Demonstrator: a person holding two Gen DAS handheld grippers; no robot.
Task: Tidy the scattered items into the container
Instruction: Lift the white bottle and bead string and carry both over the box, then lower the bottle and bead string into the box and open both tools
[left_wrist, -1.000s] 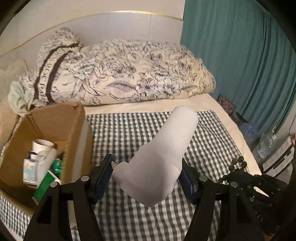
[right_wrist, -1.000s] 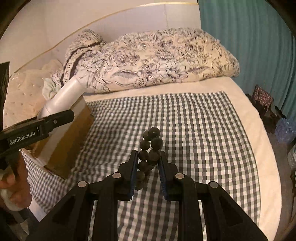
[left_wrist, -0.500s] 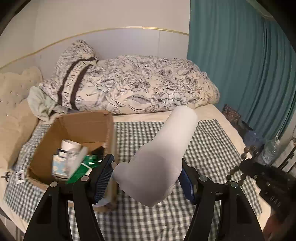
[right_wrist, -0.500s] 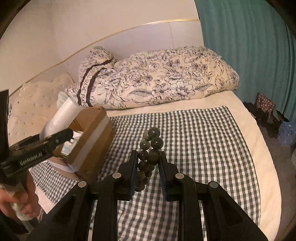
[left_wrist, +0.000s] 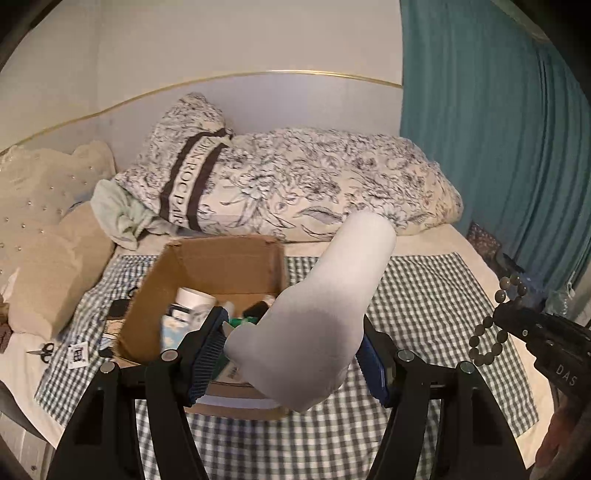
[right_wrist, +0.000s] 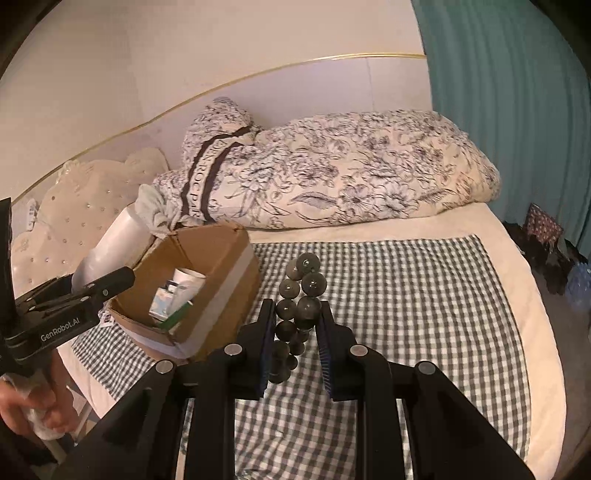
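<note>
With my left gripper (left_wrist: 291, 354) clamping the white bottle (left_wrist: 317, 314) and my right gripper (right_wrist: 294, 336) pinching the bead bracelet (right_wrist: 299, 299), I should centre each above the cardboard box (left_wrist: 229, 258) before releasing.

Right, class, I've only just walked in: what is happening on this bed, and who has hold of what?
A person is tidying loose items into a cardboard box on the checked cloth. The left hand-held gripper is clamped on a white bottle, held near the box. The right hand-held gripper is shut on a string of dark beads, held above the cloth. The box already holds a white cup and small packets. Scissors lie outside it.
</note>
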